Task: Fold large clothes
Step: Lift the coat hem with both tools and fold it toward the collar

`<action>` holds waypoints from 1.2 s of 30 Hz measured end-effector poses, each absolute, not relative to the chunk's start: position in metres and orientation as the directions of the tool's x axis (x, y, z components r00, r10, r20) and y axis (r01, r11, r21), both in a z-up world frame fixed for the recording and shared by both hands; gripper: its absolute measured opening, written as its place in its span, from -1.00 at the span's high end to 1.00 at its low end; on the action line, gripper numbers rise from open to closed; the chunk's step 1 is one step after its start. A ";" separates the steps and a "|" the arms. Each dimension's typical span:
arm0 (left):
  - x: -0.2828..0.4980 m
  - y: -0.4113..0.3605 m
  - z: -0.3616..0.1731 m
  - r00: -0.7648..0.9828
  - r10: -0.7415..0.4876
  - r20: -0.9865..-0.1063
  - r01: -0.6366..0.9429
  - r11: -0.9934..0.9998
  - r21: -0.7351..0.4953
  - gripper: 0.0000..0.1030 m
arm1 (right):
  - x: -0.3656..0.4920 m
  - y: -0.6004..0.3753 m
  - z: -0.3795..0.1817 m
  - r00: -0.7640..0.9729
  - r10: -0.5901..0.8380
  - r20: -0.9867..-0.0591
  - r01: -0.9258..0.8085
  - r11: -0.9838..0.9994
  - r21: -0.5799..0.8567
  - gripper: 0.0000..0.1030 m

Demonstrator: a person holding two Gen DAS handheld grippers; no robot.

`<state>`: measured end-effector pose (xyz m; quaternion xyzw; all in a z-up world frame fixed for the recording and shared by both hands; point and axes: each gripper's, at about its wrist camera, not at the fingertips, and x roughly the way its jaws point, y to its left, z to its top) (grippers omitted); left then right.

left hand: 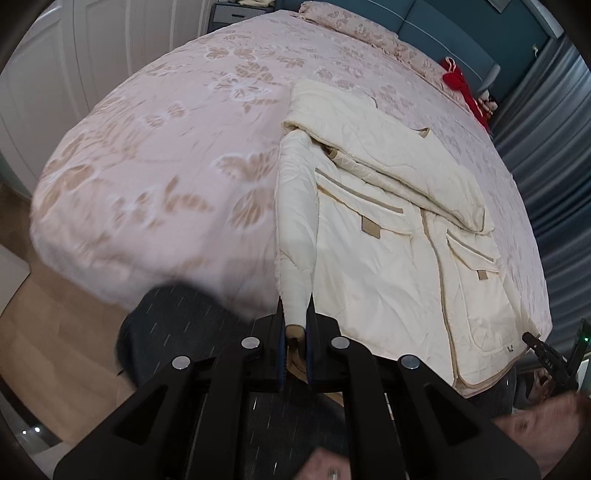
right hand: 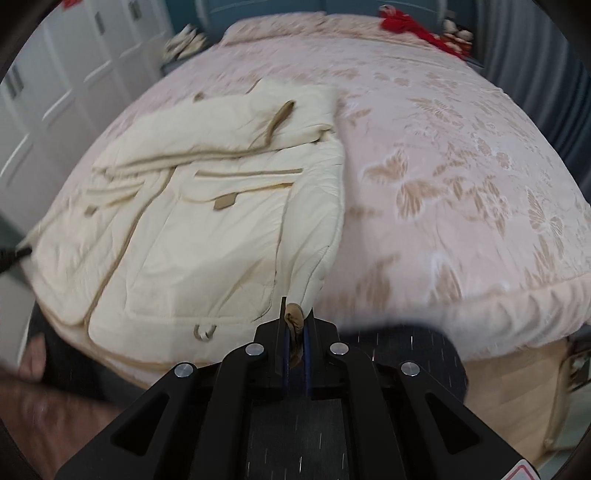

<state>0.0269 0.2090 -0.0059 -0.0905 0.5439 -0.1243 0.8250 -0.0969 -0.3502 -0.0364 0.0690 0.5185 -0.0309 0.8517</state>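
Observation:
A cream padded coat (left hand: 388,236) with tan trim lies front-up on the bed, its upper part folded down over the body. It also shows in the right wrist view (right hand: 192,229). My left gripper (left hand: 295,317) is shut on the tan cuff of the coat's left sleeve (left hand: 295,229), which stretches from the shoulder toward me. My right gripper (right hand: 295,317) is shut on the tan cuff of the other sleeve (right hand: 317,236), pulled toward the bed's near edge. The tip of the right gripper (left hand: 543,350) shows at the lower right of the left wrist view.
The bed (left hand: 166,166) has a pink floral cover (right hand: 461,177). A red item (left hand: 461,85) lies near the pillows (left hand: 362,26). White wardrobe doors (right hand: 55,92) stand on one side, grey curtains (left hand: 554,147) on the other. Wood floor (left hand: 55,332) lies below.

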 end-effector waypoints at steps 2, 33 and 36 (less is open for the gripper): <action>0.012 0.214 0.012 0.386 -0.302 -0.872 0.118 0.953 -0.278 0.88 | -0.107 -0.348 -0.021 0.472 0.036 -0.881 0.118 0.988 0.103 0.92; 0.288 0.106 -0.014 0.574 -0.077 -0.816 0.073 0.996 -0.043 0.87 | 0.178 -0.433 -0.036 0.718 -0.092 -0.690 0.393 0.872 0.292 0.92; 0.298 0.099 -0.032 0.558 -0.061 -0.827 0.071 0.997 -0.026 0.86 | 0.189 -0.433 -0.051 0.701 -0.099 -0.706 0.408 0.868 0.283 0.92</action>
